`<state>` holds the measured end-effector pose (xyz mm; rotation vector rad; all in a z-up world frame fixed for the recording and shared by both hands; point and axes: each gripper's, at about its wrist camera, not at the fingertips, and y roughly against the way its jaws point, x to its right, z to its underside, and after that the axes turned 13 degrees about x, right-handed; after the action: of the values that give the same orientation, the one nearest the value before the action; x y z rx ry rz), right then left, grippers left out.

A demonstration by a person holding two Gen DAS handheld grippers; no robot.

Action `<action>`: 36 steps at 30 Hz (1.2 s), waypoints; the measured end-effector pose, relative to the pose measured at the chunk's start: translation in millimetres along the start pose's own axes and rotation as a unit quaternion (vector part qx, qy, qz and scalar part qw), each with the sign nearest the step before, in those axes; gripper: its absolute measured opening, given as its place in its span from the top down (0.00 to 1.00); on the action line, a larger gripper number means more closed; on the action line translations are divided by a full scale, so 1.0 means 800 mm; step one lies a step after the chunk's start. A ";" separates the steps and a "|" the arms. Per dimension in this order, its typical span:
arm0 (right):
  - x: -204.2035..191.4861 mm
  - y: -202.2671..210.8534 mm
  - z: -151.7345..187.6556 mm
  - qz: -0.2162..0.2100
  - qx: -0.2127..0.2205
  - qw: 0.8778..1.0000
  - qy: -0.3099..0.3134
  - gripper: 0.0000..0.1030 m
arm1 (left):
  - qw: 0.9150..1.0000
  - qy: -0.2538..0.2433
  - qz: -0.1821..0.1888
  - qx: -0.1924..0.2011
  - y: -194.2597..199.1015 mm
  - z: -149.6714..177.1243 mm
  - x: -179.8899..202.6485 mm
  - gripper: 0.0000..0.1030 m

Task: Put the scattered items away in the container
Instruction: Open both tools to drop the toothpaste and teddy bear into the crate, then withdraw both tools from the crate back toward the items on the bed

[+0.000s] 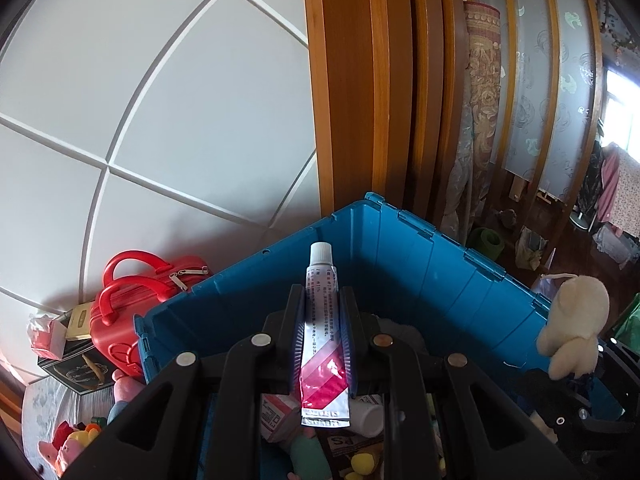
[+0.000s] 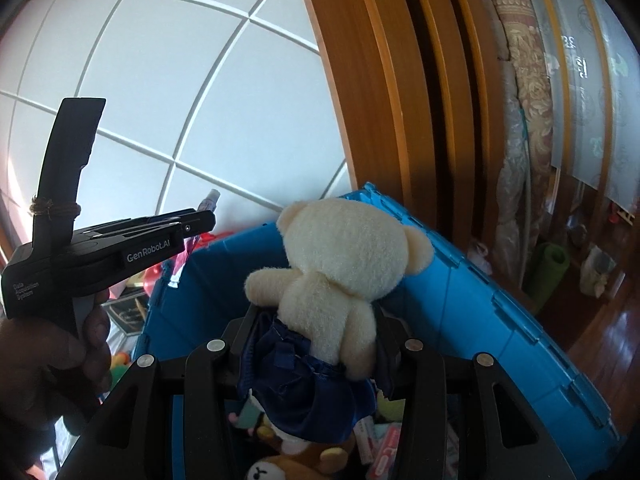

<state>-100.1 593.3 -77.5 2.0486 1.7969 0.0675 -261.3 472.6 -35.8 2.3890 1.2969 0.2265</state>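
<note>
My left gripper [image 1: 322, 300] is shut on a white tube with a pink end and white cap [image 1: 322, 340], held above the blue plastic bin [image 1: 420, 272]. My right gripper [image 2: 314, 320] is shut on a cream teddy bear in a navy skirt [image 2: 340, 272], also held above the bin [image 2: 480, 320]. The bear shows at the right edge of the left wrist view [image 1: 572, 320]. The left gripper with the tube tip shows in the right wrist view [image 2: 192, 226]. Small toys and packets lie in the bin under both grippers.
A red toy suitcase [image 1: 120, 312], a dark box [image 1: 76, 368] and small plush toys [image 1: 72, 444] lie left of the bin by the white panelled wall. A wooden door frame [image 1: 360, 80] stands behind the bin. A wood floor with clutter lies to the right.
</note>
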 end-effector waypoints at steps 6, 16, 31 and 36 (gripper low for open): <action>-0.007 -0.004 -0.003 0.002 0.004 1.000 0.005 0.52 | 1.000 0.005 -0.002 0.003 0.000 -0.004 -0.002 0.83; -0.006 0.001 -0.007 0.012 0.022 1.000 0.005 0.00 | 0.999 0.031 -0.039 -0.006 0.011 0.000 -0.037 0.00; -0.049 0.027 -0.005 -0.020 0.030 0.999 0.014 0.00 | 0.998 0.029 -0.057 0.007 0.087 0.024 -0.085 0.00; -0.077 0.043 0.000 -0.031 0.031 0.999 0.024 0.00 | 0.996 0.042 -0.077 0.005 0.124 0.047 -0.132 0.00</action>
<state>-77.8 531.7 -51.6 2.0485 1.9115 0.0434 -231.8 326.8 -22.0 2.2963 1.5157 0.2779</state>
